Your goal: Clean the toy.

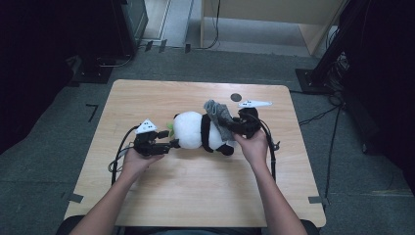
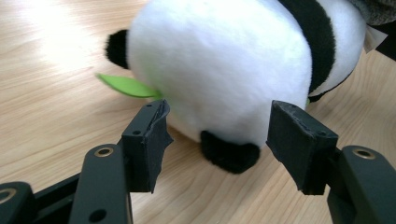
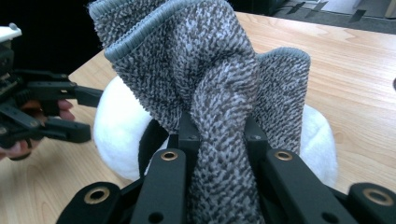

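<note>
Jaws of the left gripper [image 2: 217, 140] spread apart and clasping nothing, pads flanking the white head of the plush panda [image 2: 224, 60] without pressing it, 1 black ear just ahead of the gap. Jaws of the right gripper [image 3: 219, 135] clenched tight on a grey knitted sock [image 3: 210, 84], bunched and rising above the panda's white body.

In the high view, panda [image 1: 195, 129] lying on its side at centre of the wooden table [image 1: 161, 191], sock [image 1: 219, 115] draped over its right end, left gripper [image 1: 169, 143] at its left end, right gripper [image 1: 241, 126] at its right.

Likely risks: with the head unheld, any tug on the sock probably drags the whole toy; knit may snag or stretch.

Nearby: a green felt leaf [image 2: 126, 86] at the head, a dark round spot [image 1: 236, 97] on the tabletop toward upper centre. Nothing blocking either gripper.
</note>
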The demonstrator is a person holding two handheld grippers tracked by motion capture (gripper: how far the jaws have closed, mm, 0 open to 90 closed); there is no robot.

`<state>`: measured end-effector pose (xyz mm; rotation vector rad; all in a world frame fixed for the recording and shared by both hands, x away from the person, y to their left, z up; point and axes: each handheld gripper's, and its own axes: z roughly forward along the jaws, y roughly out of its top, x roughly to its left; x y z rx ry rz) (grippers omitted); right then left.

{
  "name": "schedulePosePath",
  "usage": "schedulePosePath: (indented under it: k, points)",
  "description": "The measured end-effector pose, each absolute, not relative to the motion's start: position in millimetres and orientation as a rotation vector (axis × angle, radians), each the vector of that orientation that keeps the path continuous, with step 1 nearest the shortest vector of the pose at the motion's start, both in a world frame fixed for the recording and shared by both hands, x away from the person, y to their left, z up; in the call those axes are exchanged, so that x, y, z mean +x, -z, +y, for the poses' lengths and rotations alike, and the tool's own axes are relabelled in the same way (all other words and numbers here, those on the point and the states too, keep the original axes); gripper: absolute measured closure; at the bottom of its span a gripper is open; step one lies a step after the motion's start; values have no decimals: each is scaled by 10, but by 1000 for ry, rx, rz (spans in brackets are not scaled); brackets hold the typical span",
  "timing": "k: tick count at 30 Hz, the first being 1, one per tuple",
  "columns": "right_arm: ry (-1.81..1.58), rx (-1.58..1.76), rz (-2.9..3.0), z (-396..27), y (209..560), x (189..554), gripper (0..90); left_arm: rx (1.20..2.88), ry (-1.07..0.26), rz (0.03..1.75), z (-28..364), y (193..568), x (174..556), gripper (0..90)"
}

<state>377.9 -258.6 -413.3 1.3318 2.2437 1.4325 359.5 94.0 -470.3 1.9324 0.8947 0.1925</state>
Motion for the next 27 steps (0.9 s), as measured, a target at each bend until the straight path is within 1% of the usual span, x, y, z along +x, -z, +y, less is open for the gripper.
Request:
schedulePosePath:
  k: [8,18,22,25,27]
  points:
    - [-1440,1349,2221,-2638,4147,3821,774,1999,-186,795,955,4743,3628,379]
    - [-1450,1364,2211,-2653,4158,3831,772,2007,-175,790,890,4846,3556,385]
    - [-1453,1365,2210,-2656,4163,3832,771,2014,-214,767,832,4895,3506,388]
    - [-1457,1365,2210,-2659,4168,3834,771,2004,-191,786,790,4958,3503,387]
    - [-1459,1368,2210,-2659,4170,3835,770,2006,-213,793,759,4991,3513,385]
